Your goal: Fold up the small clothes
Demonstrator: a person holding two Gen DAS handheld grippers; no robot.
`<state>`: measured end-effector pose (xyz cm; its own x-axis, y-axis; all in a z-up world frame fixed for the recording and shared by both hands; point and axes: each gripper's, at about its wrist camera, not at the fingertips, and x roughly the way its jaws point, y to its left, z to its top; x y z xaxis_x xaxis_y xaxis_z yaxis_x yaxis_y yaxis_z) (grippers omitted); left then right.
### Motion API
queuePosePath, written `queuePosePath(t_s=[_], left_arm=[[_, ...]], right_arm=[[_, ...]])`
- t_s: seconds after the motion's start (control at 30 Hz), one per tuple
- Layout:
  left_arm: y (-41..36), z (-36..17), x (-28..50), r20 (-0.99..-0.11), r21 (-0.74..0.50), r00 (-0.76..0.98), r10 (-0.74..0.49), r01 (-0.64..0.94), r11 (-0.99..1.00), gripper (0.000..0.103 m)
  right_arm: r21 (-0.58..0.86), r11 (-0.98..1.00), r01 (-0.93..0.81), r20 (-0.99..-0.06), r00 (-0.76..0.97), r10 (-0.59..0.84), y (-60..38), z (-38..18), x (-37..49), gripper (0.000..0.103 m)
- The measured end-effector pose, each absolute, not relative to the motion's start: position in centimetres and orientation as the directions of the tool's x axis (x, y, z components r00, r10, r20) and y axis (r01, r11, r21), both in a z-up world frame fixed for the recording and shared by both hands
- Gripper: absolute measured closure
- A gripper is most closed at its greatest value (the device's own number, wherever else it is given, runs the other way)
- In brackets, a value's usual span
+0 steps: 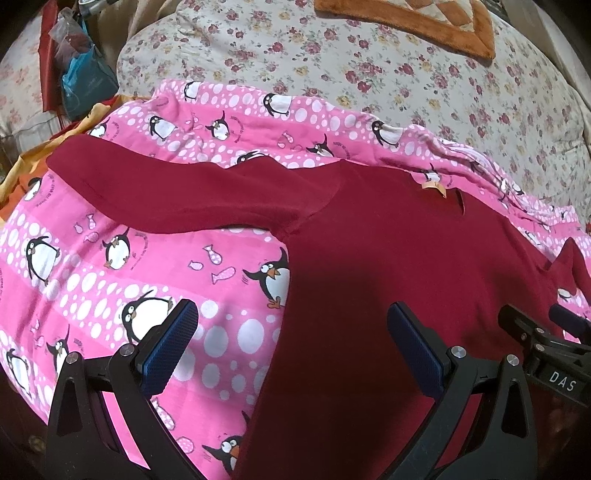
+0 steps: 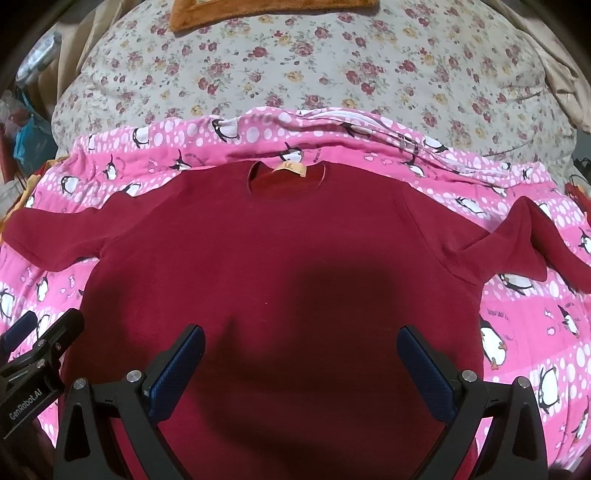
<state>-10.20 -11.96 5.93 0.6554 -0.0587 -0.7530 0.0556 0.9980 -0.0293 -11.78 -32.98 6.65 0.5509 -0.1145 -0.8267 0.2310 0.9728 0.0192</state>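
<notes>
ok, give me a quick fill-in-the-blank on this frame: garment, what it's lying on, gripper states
1. The dark red top lies spread flat on a pink blanket printed with ____.
2. Both the left gripper and the right gripper have their jaws ____.
3. The tan label sits at the top's ____.
4. Beyond the blanket lies a floral quilt, and on it a mat with an ____ border.

Missing words: penguins; open; neckline; orange

Both wrist views low, forward, sharing sweater [image 1: 388, 258].
</notes>
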Motion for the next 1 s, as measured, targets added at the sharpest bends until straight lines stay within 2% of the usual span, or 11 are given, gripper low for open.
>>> queuePosePath(t_s=[0.67, 1.0], left_arm=[[-10.4, 6.2, -9.4, -0.754, -0.048, 0.656, -0.045, 0.013, 0.999, 0.001], [-6.7, 7.1, -7.3, -0.743, -0.019, 0.67, 0.019, -0.05, 0.999, 0.001]], right_arm=[[0.044, 0.971, 0.233, -0.831, 0.548, -0.094, -31.8, 6.3, -11.0, 0.0], [0.056, 0.976, 0.212, -0.837, 0.542, -0.07, -31.4, 6.1, -11.0, 0.0]])
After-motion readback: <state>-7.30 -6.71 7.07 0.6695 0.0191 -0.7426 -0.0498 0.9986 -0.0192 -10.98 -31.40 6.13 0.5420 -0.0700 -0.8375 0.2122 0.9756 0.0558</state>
